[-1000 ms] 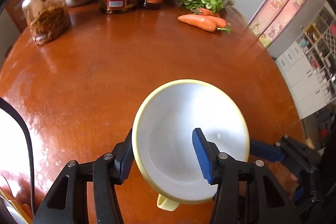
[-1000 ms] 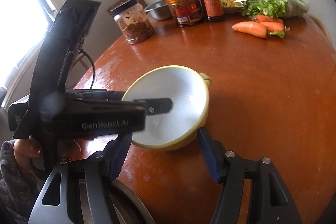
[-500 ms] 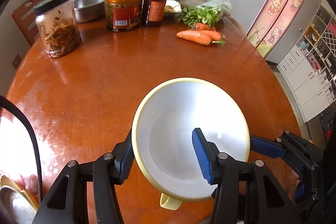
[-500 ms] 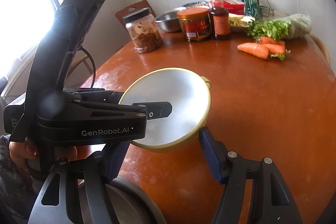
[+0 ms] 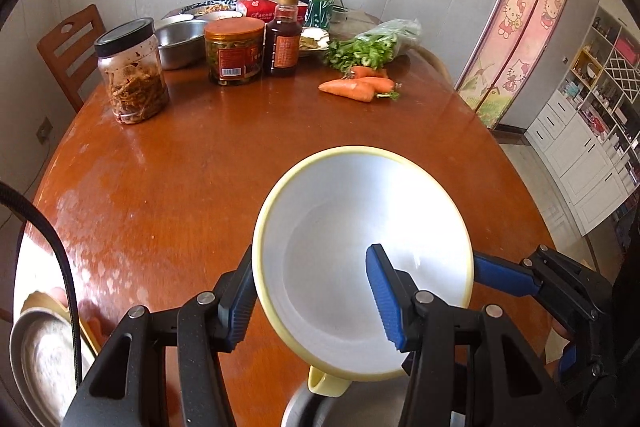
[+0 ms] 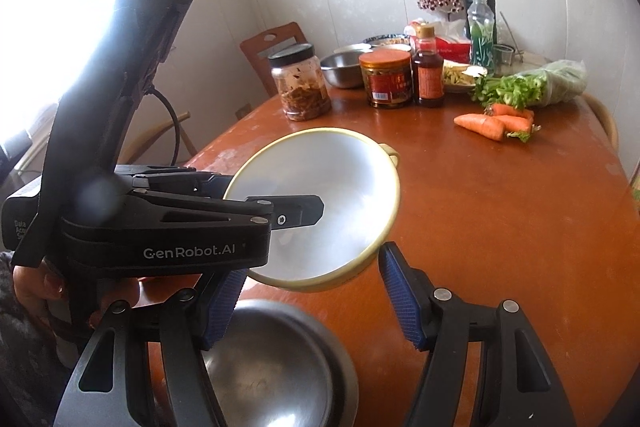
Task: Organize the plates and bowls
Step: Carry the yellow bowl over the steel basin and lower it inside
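My left gripper [image 5: 312, 291] is shut on the rim of a yellow bowl with a white inside [image 5: 360, 211], one finger outside and one inside, holding it tilted above the round wooden table [image 5: 180, 167]. The bowl also shows in the right wrist view [image 6: 332, 195], held by the left gripper [image 6: 296, 213]. My right gripper [image 6: 308, 301] is open and empty, just below and beside the bowl, over a steel bowl [image 6: 272, 367] at the table's near edge. That steel bowl's rim shows in the left wrist view [image 5: 300, 411]. A steel plate [image 5: 40, 359] lies at the lower left.
At the table's far side stand a jar of pickles [image 5: 134, 71], a red-lidded jar [image 5: 234, 51], a sauce bottle [image 5: 286, 35], a steel basin [image 5: 180, 41], carrots [image 5: 356, 87] and greens [image 5: 372, 47]. A wooden chair [image 5: 70, 47] stands at the far left.
The left gripper has lifted the yellow bowl higher and pulled back toward the near edge. The steel bowl has come into view under the right gripper.
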{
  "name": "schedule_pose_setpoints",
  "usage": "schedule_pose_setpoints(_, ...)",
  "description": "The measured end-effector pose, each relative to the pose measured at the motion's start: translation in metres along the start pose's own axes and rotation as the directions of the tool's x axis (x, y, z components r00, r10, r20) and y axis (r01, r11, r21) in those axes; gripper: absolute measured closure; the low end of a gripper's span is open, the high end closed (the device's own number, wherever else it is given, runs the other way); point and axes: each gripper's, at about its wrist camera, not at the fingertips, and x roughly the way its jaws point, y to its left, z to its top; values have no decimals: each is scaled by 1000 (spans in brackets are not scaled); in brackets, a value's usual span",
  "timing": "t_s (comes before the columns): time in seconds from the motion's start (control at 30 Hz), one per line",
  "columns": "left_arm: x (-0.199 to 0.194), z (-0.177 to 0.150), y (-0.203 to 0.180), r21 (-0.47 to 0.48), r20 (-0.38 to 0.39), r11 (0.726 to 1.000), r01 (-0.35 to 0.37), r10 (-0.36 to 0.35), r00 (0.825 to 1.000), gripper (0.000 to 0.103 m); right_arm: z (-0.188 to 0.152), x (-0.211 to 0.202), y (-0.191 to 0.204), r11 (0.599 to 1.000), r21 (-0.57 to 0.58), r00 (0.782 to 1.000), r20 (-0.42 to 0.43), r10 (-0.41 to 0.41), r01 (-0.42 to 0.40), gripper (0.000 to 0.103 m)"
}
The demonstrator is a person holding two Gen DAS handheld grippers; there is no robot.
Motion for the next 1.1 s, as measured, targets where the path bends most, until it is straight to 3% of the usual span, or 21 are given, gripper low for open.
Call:
schedule_pose_setpoints(0.43,-28,-44,-29,14,19,1000,-2,2,1000,51,-42,-50,22,999,-43,999,39,-5,6,33)
schedule_pose_setpoints(1.1,-37,-83,-44,5,28,1000,7,-7,1000,51,-81,-74,35,997,-83,1000,25,-10,12,33)
